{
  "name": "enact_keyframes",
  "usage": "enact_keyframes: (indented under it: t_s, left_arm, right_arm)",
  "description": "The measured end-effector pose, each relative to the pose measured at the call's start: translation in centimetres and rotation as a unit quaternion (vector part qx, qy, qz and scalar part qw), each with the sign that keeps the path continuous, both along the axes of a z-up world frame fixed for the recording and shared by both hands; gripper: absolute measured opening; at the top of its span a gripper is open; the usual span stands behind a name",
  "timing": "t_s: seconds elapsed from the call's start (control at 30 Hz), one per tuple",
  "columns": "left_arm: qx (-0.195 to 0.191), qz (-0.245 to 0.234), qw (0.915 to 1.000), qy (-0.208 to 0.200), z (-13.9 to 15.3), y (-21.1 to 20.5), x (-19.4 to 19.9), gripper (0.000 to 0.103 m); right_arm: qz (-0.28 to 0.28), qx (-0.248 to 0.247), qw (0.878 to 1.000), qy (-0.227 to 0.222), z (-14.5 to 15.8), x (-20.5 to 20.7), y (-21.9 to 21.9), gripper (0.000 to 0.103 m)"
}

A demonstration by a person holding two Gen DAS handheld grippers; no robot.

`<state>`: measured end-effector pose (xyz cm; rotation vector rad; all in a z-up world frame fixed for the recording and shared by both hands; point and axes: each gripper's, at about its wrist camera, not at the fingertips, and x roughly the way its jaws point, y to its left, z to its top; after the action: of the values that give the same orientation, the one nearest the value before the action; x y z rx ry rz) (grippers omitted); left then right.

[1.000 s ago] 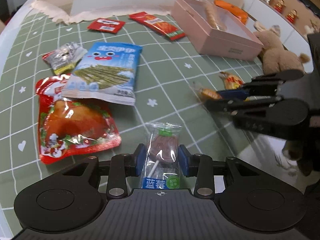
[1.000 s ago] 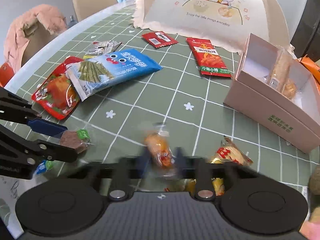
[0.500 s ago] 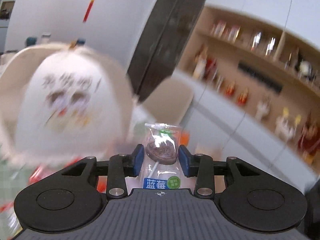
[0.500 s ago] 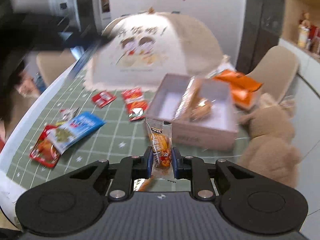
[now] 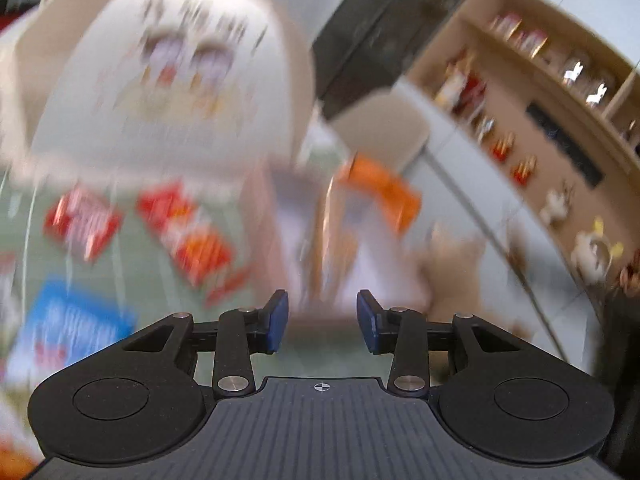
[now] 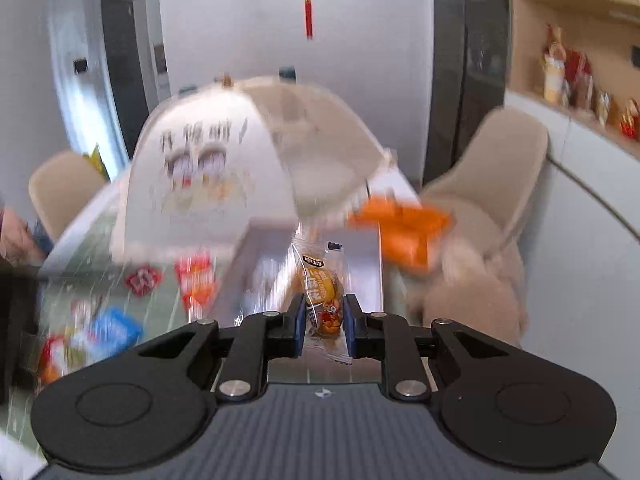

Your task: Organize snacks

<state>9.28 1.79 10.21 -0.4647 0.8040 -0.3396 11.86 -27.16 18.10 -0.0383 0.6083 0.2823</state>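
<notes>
The left wrist view is badly blurred. My left gripper point(image 5: 319, 322) stands open with nothing between its blue pads point(image 5: 276, 322); the lollipop is nowhere in view. It points down at the pink box point(image 5: 288, 216) on the green table. My right gripper point(image 6: 323, 320) is shut on a small clear packet with an orange snack point(image 6: 322, 284), which stands upright between the pads. That packet hangs in front of the open pink box point(image 6: 264, 256), above its near edge.
A white domed food cover point(image 6: 208, 160) stands behind the box. Two red packets point(image 5: 84, 220) point(image 5: 188, 236) and a blue packet point(image 5: 68, 328) lie on the table at the left. An orange bag point(image 6: 404, 228), a plush toy point(image 6: 472, 292) and a beige chair point(image 6: 500, 172) are at the right.
The lollipop that sat between my left pads is gone from them, and that view has tipped down toward the table. My right gripper has come closer to the box, still holding its packet.
</notes>
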Motion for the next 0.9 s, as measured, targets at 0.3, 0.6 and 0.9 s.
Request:
enact_keyframes:
  t_s: [0.3,0.6,0.9]
  left_arm:
    - [0.060,0.018,0.9961,0.063,-5.2,3.2,-9.5,0.042]
    - [0.036,0.112,0.9918,0.050,-3.3,9.3,-14.8,0.042]
    - [0.041,0.184,0.9803,0.057,-2.3,12.4,-20.2,0.042]
  right_arm:
    - [0.031,-0.006,0.999,0.031,-0.8,5.3,6.3,0.072]
    - [0.183,0.005,0.969,0.164,-9.0,7.3,21.4,0.072]
    - [0.233,-0.114,0.955,0.145,-16.8,12.8,34.3,0.072]
